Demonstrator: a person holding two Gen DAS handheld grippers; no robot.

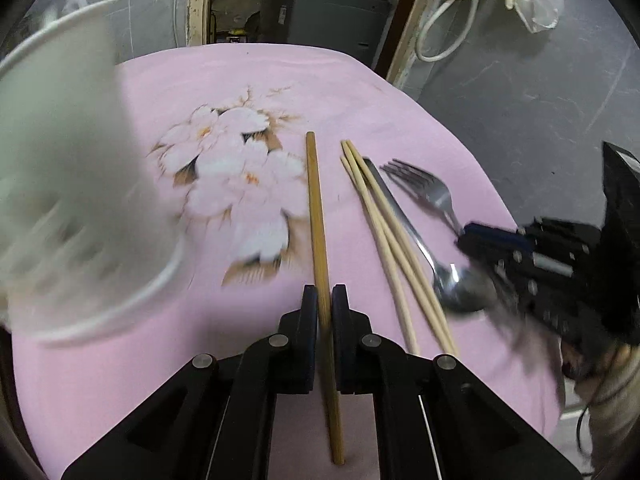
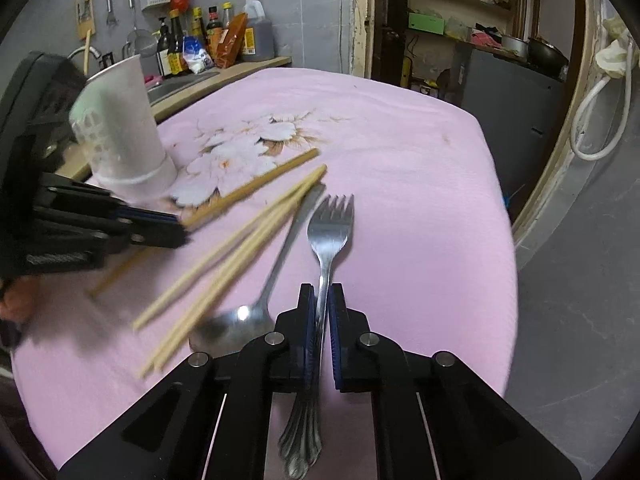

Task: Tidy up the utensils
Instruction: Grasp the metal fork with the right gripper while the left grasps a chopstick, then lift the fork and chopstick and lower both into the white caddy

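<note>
My left gripper (image 1: 324, 300) is shut on a dark bamboo chopstick (image 1: 317, 208) that points away over the pink cloth; it also shows in the right wrist view (image 2: 260, 184). My right gripper (image 2: 320, 300) is shut on the handle of a steel fork (image 2: 330, 224), tines pointing away; the fork also shows in the left wrist view (image 1: 428, 188). Three pale chopsticks (image 1: 384, 232) and a steel spoon (image 1: 456, 284) lie between the two grippers. A white utensil cup (image 2: 124, 132) stands at the left, blurred and close in the left wrist view (image 1: 68, 184).
The table wears a pink cloth with a flower print (image 1: 240, 168). Its right edge (image 2: 508, 240) drops to a grey floor. Sauce bottles (image 2: 216, 36) stand on a counter behind the cup. A doorway with shelves (image 2: 460, 24) is beyond the far edge.
</note>
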